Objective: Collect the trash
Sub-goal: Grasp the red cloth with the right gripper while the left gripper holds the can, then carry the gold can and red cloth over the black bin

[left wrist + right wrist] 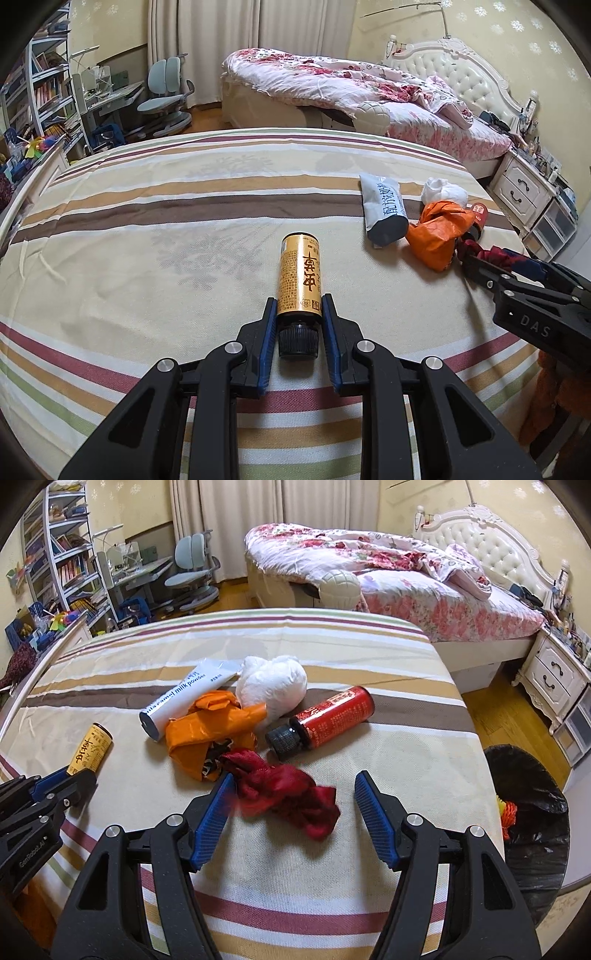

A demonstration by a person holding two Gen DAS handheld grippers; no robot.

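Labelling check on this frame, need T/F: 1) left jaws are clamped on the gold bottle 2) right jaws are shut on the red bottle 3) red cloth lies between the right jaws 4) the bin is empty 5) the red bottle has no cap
1) True: the left gripper pinches the gold bottle near its cap.
2) False: the right gripper is open; the red bottle lies untouched beyond it.
3) True: the red cloth sits between them.
4) False: the bin holds something orange and yellow.
5) False: it has a black cap.

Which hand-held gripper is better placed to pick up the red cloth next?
The right hand-held gripper: its open jaws already straddle the red cloth. The left hand-held gripper is shut on the gold bottle.
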